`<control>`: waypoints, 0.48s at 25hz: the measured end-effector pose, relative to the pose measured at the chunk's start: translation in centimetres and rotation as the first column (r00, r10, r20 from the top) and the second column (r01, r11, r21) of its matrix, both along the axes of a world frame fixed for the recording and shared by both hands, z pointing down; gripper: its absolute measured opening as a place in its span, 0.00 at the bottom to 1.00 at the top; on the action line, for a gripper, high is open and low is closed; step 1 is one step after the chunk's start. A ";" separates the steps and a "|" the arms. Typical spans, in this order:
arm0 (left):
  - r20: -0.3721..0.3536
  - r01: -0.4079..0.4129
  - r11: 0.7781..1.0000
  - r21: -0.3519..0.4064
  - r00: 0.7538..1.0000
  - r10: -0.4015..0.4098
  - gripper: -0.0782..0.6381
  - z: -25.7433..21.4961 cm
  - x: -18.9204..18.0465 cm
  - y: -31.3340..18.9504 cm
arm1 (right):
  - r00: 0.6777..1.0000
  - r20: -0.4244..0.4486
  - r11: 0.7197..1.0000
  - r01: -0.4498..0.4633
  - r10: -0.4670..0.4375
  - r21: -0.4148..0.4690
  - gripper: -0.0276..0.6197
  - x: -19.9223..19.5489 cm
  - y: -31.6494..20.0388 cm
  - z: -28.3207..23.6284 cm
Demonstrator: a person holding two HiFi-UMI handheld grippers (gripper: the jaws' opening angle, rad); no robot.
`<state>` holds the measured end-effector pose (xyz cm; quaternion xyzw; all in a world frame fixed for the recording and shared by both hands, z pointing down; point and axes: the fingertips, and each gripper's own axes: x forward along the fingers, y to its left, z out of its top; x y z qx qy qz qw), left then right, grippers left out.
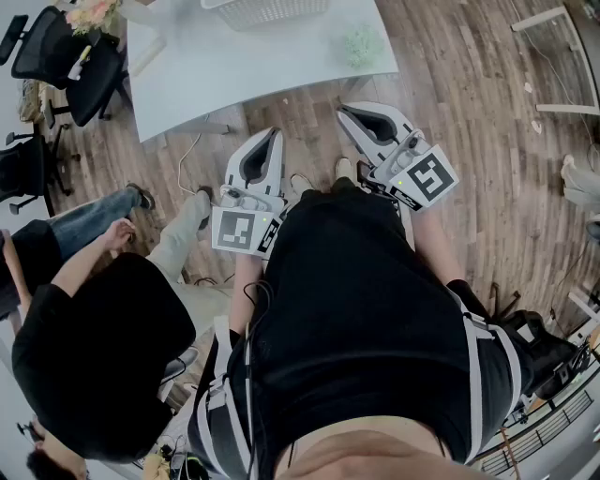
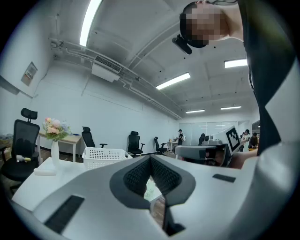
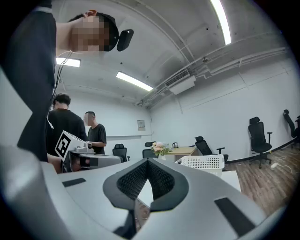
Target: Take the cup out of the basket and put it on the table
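White basket [image 1: 267,9], one; tongs [image 1: 275,133] [image 1: 347,111], two.

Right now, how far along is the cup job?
Done: nothing that I can see. The basket stands at the far edge of the table, and I can't make out a cup anywhere. In hand: nothing. The left hand-held gripper and right hand-held gripper are both shut and empty, short of the table. Left: reach into the basket, grip the cup, lift it out, set it on the table.

Basket [image 1: 267,11] on white table [image 1: 234,66]
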<state>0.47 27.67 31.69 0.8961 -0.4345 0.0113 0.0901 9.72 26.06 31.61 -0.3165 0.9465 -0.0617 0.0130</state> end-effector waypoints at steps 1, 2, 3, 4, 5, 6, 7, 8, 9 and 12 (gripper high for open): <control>0.002 0.001 1.000 0.000 1.000 -0.001 0.14 0.1 0.0 -0.1 | 1.000 0.000 1.000 0.001 -0.001 0.000 0.07 0.1 -0.1 0.1; 0.004 0.003 1.000 -0.001 1.000 -0.003 0.14 0.1 0.1 -0.2 | 1.000 -0.001 1.000 0.003 -0.003 0.000 0.07 0.1 -0.2 0.1; 0.005 0.004 1.000 0.000 1.000 -0.004 0.14 0.1 0.2 -0.2 | 1.000 -0.003 1.000 0.004 -0.004 0.001 0.07 0.2 -0.2 0.2; 0.004 0.006 1.000 0.001 1.000 -0.006 0.14 0.1 0.3 -0.3 | 1.000 -0.005 1.000 0.006 -0.006 0.002 0.07 0.4 -0.3 0.2; 0.003 0.006 1.000 0.001 1.000 -0.006 0.14 0.1 0.5 -0.4 | 1.000 -0.006 1.000 0.007 -0.007 0.003 0.07 0.6 -0.3 0.2; 0.002 0.006 1.000 0.001 1.000 -0.006 0.14 0.1 0.8 -0.4 | 1.000 -0.007 1.000 0.007 -0.007 0.003 0.07 0.8 -0.4 0.3; 0.003 0.005 1.000 0.001 1.000 -0.005 0.14 0.2 1.0 -0.4 | 1.000 -0.007 1.000 0.007 -0.007 0.002 0.07 1.0 -0.4 0.4; 0.005 0.003 1.000 0.000 1.000 -0.003 0.14 0.2 1.2 -0.4 | 1.000 -0.007 1.000 0.007 -0.007 0.000 0.07 1.2 -0.4 0.5; 0.007 0.002 1.000 -0.001 1.000 -0.002 0.14 0.3 1.4 -0.4 | 1.000 -0.007 1.000 0.006 -0.006 0.000 0.07 1.3 -0.4 0.5; 0.008 0.003 1.000 -0.002 1.000 -0.003 0.14 0.4 1.8 -0.2 | 1.000 0.013 1.000 0.007 -0.007 -0.004 0.07 1.7 -0.3 0.4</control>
